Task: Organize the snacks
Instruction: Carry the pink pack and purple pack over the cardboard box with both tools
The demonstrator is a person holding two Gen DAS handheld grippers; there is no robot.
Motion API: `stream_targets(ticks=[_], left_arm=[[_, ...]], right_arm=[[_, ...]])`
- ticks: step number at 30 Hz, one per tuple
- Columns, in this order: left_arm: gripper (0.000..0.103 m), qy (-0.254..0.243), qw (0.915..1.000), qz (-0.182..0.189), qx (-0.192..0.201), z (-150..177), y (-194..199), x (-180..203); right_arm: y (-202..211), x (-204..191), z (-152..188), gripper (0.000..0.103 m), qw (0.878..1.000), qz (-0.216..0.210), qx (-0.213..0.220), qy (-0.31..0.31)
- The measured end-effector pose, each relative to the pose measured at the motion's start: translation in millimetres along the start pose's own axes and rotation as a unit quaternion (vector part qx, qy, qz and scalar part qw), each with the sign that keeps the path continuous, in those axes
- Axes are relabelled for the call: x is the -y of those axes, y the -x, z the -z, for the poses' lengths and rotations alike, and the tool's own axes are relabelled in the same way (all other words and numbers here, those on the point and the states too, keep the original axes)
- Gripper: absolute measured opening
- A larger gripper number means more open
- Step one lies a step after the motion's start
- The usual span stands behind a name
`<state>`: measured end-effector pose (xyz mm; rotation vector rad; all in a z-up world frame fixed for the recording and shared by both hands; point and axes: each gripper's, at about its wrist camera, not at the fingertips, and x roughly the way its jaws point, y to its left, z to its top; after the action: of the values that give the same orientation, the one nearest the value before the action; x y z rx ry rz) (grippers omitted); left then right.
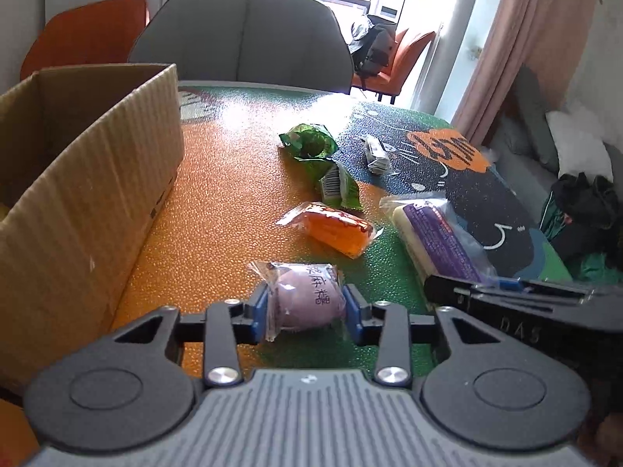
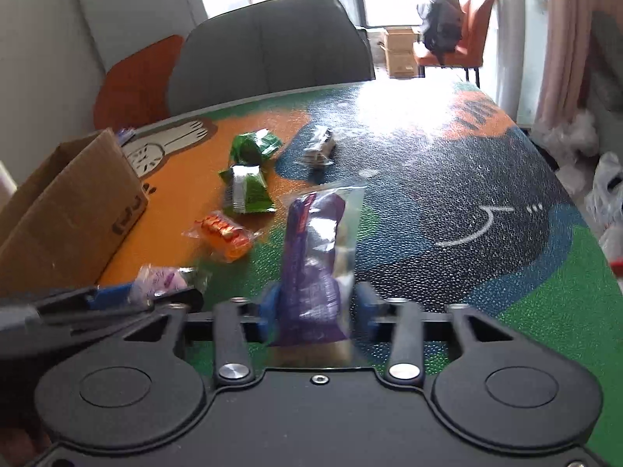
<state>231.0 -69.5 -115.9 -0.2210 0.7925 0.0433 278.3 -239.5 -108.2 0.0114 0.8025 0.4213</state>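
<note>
In the left wrist view, the left gripper (image 1: 307, 307) had its blue fingers (image 1: 260, 313) set on either side of a pale purple round snack (image 1: 307, 299) in a clear wrapper, the pads against the wrapper's sides, so it looked clamped on that snack, which sat low on the desk (image 1: 218, 179). A cardboard box (image 1: 83, 179) stood open just to the left. Beyond the snack lay an orange packet (image 1: 337, 229), then a green packet (image 1: 338, 186) and a second green packet (image 1: 309, 141) farther back, with a small grey-white packet (image 1: 377, 155) to their right. A long purple packet (image 1: 440, 237) lay at the right, its near end between the tips of the right gripper (image 1: 467, 286). In the right wrist view, the right gripper's blue fingers (image 2: 366, 303) stood on either side of that purple packet's near end, the left pad against it; the picture was blurred, but the packet appeared clamped and tilted up from the desk. At the lower left the left gripper held the pale purple snack beside the box, and a grey chair (image 2: 272, 43) stood behind the desk.
</note>
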Motion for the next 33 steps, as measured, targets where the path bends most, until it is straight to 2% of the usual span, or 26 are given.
stream_targets(ticks=[6, 17, 33], left_arm=[[0.035, 0.005, 0.9998, 0.017, 0.005, 2, 14, -1], [0.035, 0.006, 0.9983, 0.033, 0.048, -8, 59, -2], [0.035, 0.025, 0.9916, 0.021, 0.125, -34, 129, -39]], right_arm=[[16, 4, 0, 0.031, 1.000, -0.002, 0.012, -0.015], [53, -8, -10, 0.030, 0.998, -0.021, 0.053, -0.019], [88, -55, -40, 0.030, 0.992, -0.057, 0.108, -0.001]])
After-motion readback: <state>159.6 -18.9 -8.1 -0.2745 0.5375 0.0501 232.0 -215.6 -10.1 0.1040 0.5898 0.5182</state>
